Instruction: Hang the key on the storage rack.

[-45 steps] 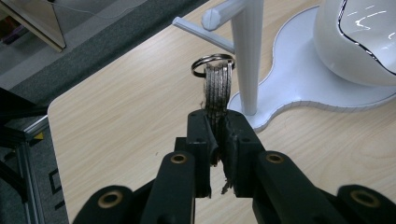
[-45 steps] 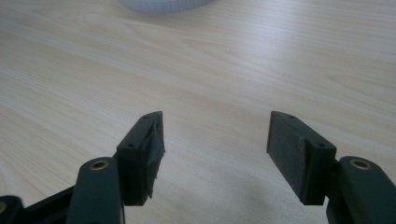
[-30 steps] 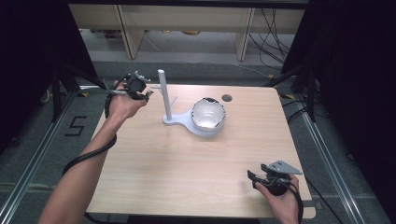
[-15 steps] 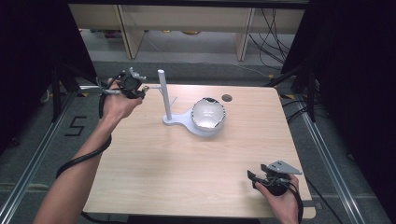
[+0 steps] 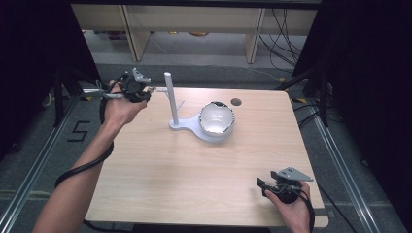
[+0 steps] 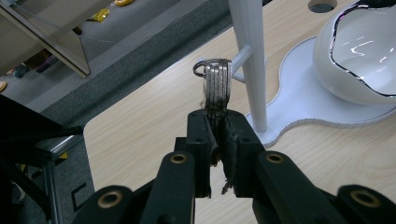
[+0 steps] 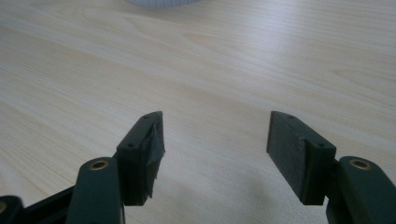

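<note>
My left gripper [image 6: 218, 140] is shut on a bunch of flat metal keys on a ring [image 6: 215, 79], held upright. The bunch stands at the tip of the short side peg [image 6: 240, 58] of a white post [image 6: 252, 56]; whether the ring is over the peg I cannot tell. In the high view the left gripper [image 5: 149, 90] hovers at the table's far left, just left of the post [image 5: 170, 97]. The post's base carries a white bowl [image 5: 216, 119] with a chrome rim. My right gripper [image 7: 215, 140] is open with nothing between its jaws, low over the table near the front right corner [image 5: 265, 183].
A round cable hole [image 5: 236, 102] lies behind the bowl. The wooden table [image 5: 184, 170] has bare room between the stand and the right gripper. Dark frames and rails flank both sides; shelving legs stand beyond the far edge.
The left gripper has risen a little with the keys and drifted slightly left in the high view. The right gripper has stayed put.
</note>
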Tool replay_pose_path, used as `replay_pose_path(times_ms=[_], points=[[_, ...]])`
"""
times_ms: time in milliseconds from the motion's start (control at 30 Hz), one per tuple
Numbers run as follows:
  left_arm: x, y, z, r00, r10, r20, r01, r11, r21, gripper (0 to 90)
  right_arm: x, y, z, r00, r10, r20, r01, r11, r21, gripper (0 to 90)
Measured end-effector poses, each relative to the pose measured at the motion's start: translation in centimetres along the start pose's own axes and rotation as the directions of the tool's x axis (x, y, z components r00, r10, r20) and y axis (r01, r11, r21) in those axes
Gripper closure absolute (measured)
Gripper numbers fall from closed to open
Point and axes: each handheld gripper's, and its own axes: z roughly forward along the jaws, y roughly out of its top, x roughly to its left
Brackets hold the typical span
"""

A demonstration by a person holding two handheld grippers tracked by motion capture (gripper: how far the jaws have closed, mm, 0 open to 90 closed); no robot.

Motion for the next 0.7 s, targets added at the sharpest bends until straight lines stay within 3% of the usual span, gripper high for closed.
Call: replay_pose_path(times_ms=[233, 700], points=[[-0.77, 0.05, 0.11, 0.9996, 0.009, 0.028, -0.009, 1.0, -0.002, 80.9, -0.08, -0.02, -0.03, 1.0, -0.001, -0.007, 0.001, 1.0, 0.008, 37.6], [-0.95, -0.12, 0.67, 0.9994, 0.024, 0.025, -0.024, 0.9995, 0.02, 80.9, -0.11, -0.08, 0.03, 0.9999, 0.0, 0.011, 0.0, 1.0, -0.005, 37.6]])
